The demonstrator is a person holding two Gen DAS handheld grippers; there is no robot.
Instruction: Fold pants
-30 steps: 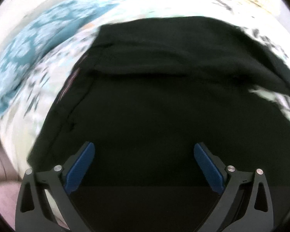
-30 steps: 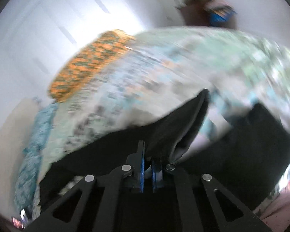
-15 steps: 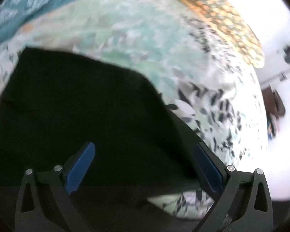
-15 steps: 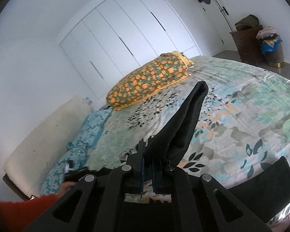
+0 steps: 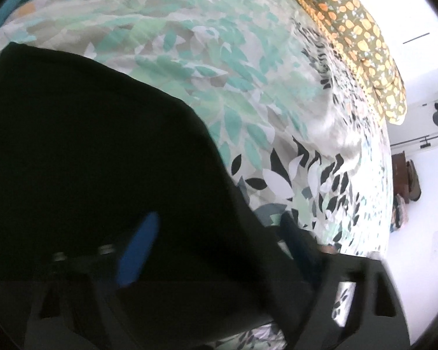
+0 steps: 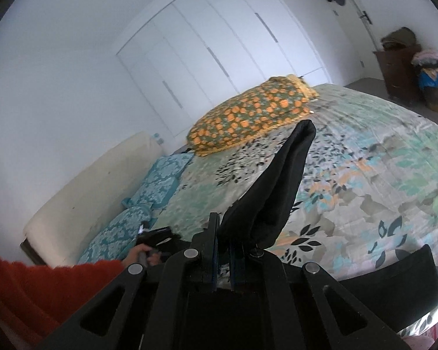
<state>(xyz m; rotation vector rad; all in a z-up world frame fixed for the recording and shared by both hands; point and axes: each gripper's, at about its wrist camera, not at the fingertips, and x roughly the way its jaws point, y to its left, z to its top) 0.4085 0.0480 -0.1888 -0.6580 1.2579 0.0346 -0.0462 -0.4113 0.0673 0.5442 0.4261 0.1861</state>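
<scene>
Your right gripper (image 6: 222,258) is clamped tight on a pinch of the black pants (image 6: 273,192), and the cloth stands up from its blue pads in a tall folded flap whose tip points toward the orange-flowered pillow (image 6: 248,116) at the far side of the bed. Another part of the pants lies flat on the leaf-print bedspread (image 6: 365,175) at the lower right of that view. Your left gripper (image 5: 219,242) points down at the bed over the pants (image 5: 102,151), which fill the left and middle of its view as one dark sheet with a straight edge running diagonally down to the right. Its jaws have just been closing and now stand partly open; the black cloth lies between and under the blue pads (image 5: 138,250), with the right pad sitting at the edge of the cloth where it meets the bedspread (image 5: 219,73), but the blur keeps you from telling whether the pads press on the fabric. In the right wrist view your left hand (image 6: 141,255) shows at the end of an orange sleeve (image 6: 52,288), near the teal patterned pillows (image 6: 149,201) along the bed's left side. A white wardrobe (image 6: 219,43) stands behind the bed.
</scene>
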